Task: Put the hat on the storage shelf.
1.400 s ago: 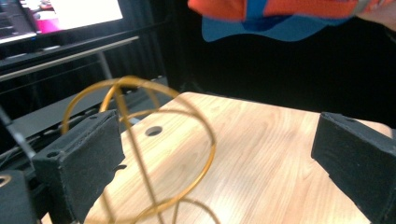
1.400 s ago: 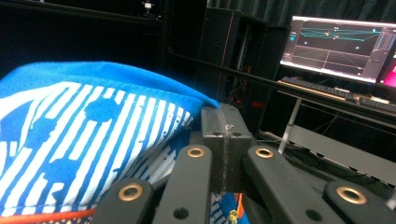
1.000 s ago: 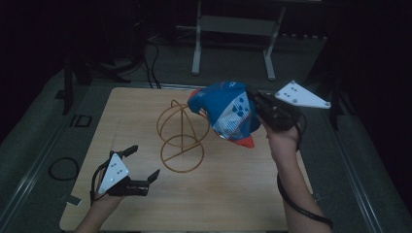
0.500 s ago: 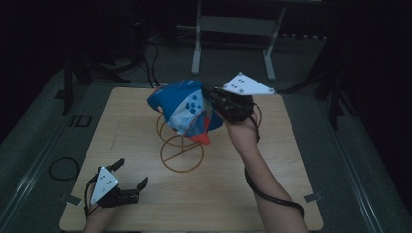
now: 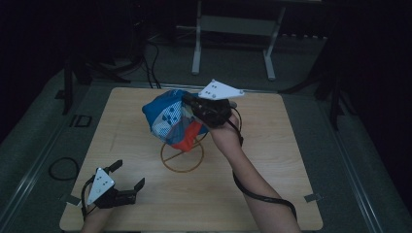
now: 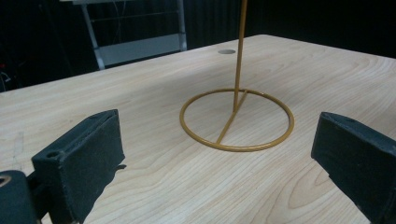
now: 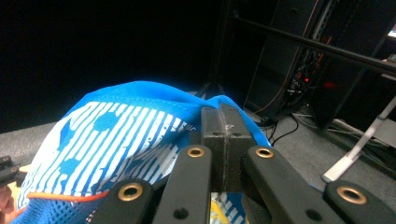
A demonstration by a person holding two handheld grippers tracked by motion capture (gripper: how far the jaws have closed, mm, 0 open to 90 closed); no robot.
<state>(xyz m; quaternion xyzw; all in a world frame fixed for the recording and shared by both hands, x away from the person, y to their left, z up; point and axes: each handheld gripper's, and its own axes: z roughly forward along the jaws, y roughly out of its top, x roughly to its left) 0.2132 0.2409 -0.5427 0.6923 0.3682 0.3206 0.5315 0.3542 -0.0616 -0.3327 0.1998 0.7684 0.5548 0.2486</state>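
Note:
A blue, white and red mesh cap (image 5: 170, 121) hangs over the gold wire stand (image 5: 182, 158) at the table's middle and hides the stand's top. My right gripper (image 5: 192, 104) is shut on the cap's blue edge; in the right gripper view the jaws meet on the fabric (image 7: 116, 135) at the right gripper (image 7: 225, 119). Whether the cap touches the stand I cannot tell. My left gripper (image 5: 130, 174) rests low at the near left corner, open and holding nothing. In its own view the left gripper (image 6: 217, 135) faces the stand's ring base (image 6: 236, 120) and thin pole (image 6: 240, 46).
The wooden table (image 5: 272, 160) has a small round hole (image 6: 227, 51) near its far edge. A cable trails from my right forearm across the near right part of the top. Metal frame legs (image 5: 197, 48) stand on the floor beyond the table.
My right gripper carried the cap leftward from the table's right side to above the stand. My left gripper sank and drew back toward the near left corner.

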